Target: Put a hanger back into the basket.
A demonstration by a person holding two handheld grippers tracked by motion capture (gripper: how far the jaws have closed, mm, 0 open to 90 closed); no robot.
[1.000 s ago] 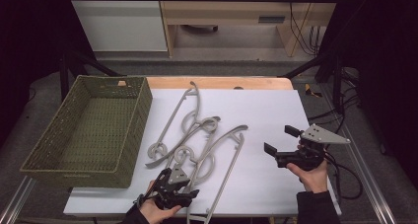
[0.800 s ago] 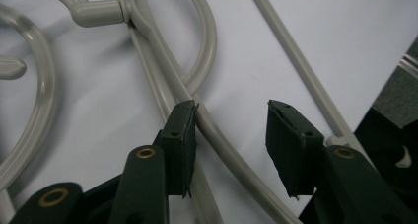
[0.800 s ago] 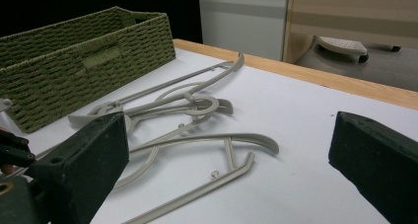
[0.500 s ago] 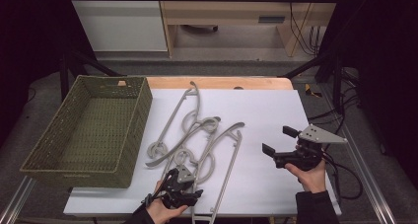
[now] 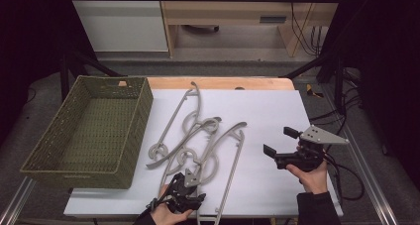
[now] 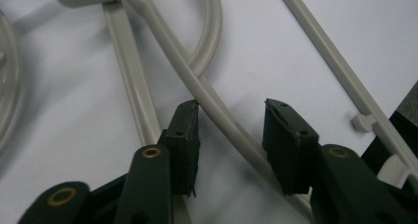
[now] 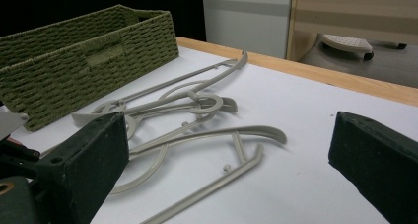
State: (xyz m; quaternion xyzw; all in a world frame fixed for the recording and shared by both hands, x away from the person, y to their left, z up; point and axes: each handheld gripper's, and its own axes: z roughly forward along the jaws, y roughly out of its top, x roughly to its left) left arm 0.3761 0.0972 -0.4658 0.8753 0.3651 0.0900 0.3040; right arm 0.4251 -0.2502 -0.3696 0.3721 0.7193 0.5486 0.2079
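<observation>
A loose tangle of grey plastic hangers lies mid-table on the white sheet. At the front edge, my left gripper is down over the nearest hanger. In the left gripper view its jaws straddle one curved arm of that hanger. They have just been closing, with a gap still showing beside the right pad. My right gripper hovers at the right, held by a hand. It is open wide, with nothing between its fingers, and faces the hangers.
A green woven basket stands at the table's left, also seen in the right gripper view. A wooden strip runs along the far edge. Bare white sheet lies between the hangers and the right gripper.
My left gripper has shifted slightly to the right along the front edge over the nearest hanger. The right gripper has stayed where it was.
</observation>
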